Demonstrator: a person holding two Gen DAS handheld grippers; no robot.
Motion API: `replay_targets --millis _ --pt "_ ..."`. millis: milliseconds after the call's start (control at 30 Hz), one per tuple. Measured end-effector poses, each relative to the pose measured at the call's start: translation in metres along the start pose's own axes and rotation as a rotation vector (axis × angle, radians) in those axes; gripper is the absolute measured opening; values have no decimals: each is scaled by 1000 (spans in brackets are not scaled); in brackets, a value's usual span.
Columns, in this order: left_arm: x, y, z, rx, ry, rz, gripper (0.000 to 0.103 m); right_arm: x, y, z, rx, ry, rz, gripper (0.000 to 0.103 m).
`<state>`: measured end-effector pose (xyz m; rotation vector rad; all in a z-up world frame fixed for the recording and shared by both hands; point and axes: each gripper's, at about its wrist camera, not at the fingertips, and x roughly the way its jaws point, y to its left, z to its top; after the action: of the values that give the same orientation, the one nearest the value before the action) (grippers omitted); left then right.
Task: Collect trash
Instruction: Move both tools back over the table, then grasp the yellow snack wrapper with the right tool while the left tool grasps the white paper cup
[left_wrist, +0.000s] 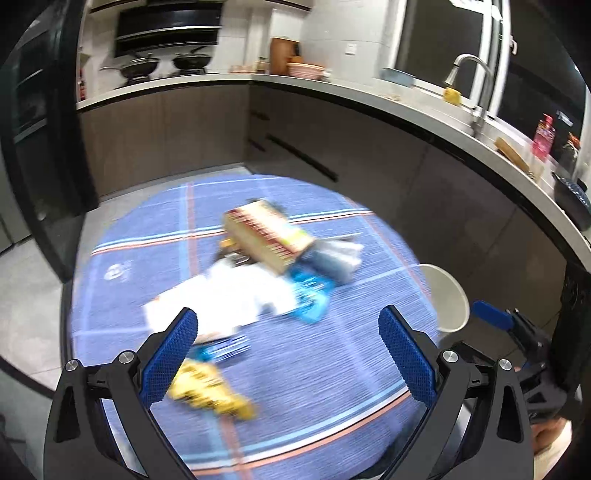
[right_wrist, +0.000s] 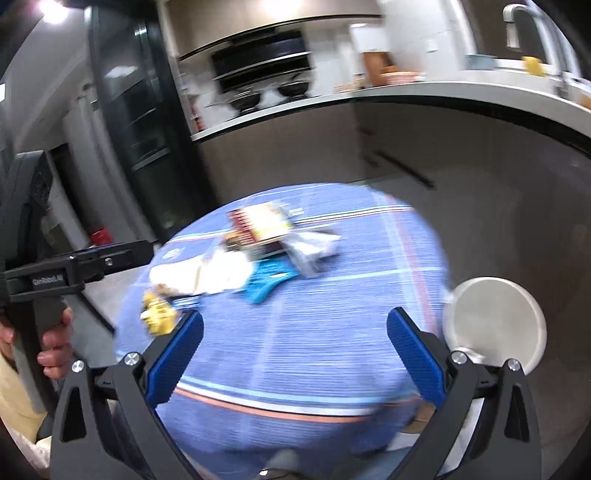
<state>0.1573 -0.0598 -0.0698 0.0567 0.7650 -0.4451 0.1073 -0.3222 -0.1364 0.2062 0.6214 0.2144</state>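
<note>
Trash lies on a round table with a blue striped cloth (left_wrist: 332, 354): a red and yellow carton (left_wrist: 267, 234), white paper (left_wrist: 221, 299), a blue wrapper (left_wrist: 308, 295), a grey pouch (left_wrist: 332, 258) and a yellow wrapper (left_wrist: 210, 387). My left gripper (left_wrist: 288, 354) is open and empty above the near side, the yellow wrapper by its left finger. My right gripper (right_wrist: 295, 354) is open and empty over the cloth (right_wrist: 295, 332). It sees the carton (right_wrist: 260, 223), paper (right_wrist: 207, 273), blue wrapper (right_wrist: 267, 282), pouch (right_wrist: 310, 251) and yellow wrapper (right_wrist: 159, 314). Both views are blurred.
A white round bin (left_wrist: 448, 299) stands right of the table, also in the right wrist view (right_wrist: 495, 325). A curved kitchen counter (left_wrist: 369, 99) with sink tap (left_wrist: 476, 85) runs behind. A dark fridge (left_wrist: 44, 147) stands at left. The other gripper shows at each view's edge.
</note>
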Motion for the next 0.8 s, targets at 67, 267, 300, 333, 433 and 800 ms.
replay_targets --millis 67,267,300,333,433,800 --pt "-9 19 -6 -1 -4 27 95 14 19 -1 -15 46 73 100" --pt "-32 71 -27 -20 -19 66 95 56 94 -9 -184 148 199 100" --pt "-34 77 -29 -26 -18 57 95 64 105 -10 -208 166 223 99" --pt "-36 85 -33 -34 -17 42 95 70 113 -11 -227 180 235 99" --pt "-36 96 -37 -38 -6 -3 95 90 131 -15 -263 221 263 92" --pt "-21 113 -41 -16 25 -104 95 144 158 -24 -277 355 303 19"
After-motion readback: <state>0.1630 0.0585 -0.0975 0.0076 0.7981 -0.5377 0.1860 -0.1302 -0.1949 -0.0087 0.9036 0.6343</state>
